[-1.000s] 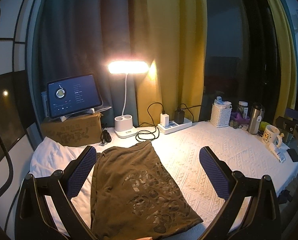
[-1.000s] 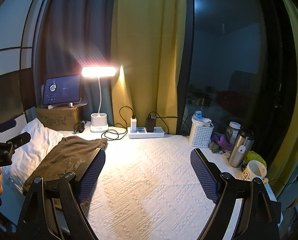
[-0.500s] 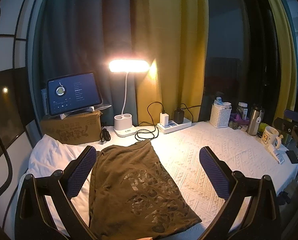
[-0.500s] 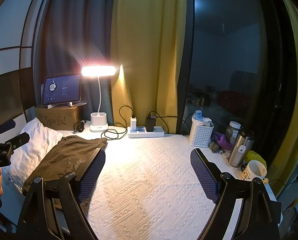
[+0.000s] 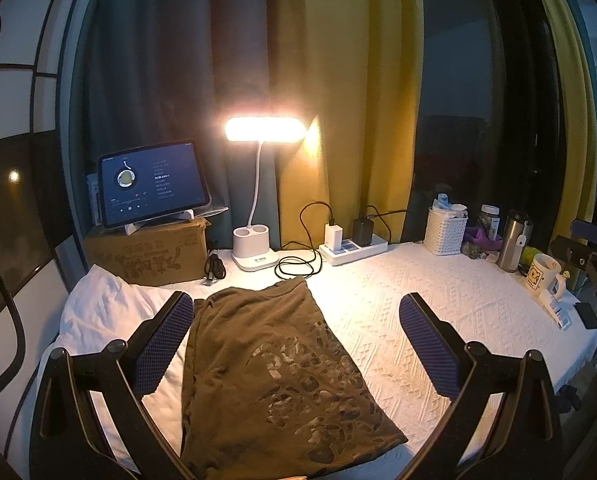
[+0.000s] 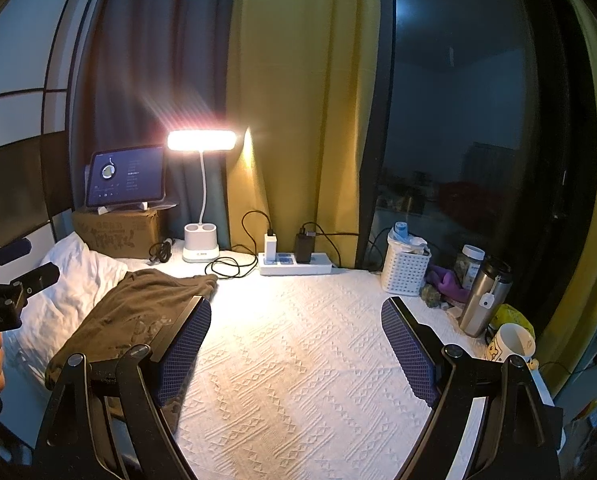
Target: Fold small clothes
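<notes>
Room: yellow curtains (image 5: 338, 80) are hanging behind a glowing lamp (image 5: 263, 130).
Bed: white cover (image 6: 298, 360) is lying flat.
Shirt (image 5: 274, 368): lying on the left, partly on a pillow (image 5: 98, 312).
Left gripper (image 5: 296, 350): hanging open, holding nothing.
Right gripper (image 6: 296, 354): hanging open, holding nothing.
Risk: cables (image 5: 298, 264) are sitting near the shirt's far edge and might snag.

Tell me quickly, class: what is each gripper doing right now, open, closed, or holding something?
Left gripper: open, holding nothing, above the brown shirt.
Right gripper: open, holding nothing, over the white cloth.
</notes>
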A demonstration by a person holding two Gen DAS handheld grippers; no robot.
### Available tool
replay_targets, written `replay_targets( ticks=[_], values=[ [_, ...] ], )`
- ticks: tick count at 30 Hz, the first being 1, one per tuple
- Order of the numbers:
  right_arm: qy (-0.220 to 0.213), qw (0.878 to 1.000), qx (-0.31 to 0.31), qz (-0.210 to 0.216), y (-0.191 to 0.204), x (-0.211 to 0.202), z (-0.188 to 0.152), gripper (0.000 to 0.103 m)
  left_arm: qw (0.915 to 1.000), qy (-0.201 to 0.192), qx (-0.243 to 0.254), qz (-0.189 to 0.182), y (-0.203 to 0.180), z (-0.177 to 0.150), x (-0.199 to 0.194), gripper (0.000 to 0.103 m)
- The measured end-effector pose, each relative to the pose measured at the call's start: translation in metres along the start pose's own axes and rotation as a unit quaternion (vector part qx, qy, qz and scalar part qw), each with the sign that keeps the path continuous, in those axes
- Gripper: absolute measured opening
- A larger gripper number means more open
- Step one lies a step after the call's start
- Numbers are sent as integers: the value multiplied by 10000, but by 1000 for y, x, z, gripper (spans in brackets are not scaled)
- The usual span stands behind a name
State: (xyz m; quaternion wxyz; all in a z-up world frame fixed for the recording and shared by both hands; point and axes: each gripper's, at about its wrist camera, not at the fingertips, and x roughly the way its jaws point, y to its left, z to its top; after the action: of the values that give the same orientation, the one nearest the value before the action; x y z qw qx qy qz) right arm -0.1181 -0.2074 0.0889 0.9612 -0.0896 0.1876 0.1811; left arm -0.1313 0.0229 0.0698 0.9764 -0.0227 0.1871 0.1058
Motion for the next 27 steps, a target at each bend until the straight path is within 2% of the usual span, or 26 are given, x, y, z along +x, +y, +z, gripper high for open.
replay_targets(
  ticks=[27],
  values=[
    [65,9999,-69,69,-1,4,-2,88,9999,44,4,91,1,-3,2,102]
  ],
)
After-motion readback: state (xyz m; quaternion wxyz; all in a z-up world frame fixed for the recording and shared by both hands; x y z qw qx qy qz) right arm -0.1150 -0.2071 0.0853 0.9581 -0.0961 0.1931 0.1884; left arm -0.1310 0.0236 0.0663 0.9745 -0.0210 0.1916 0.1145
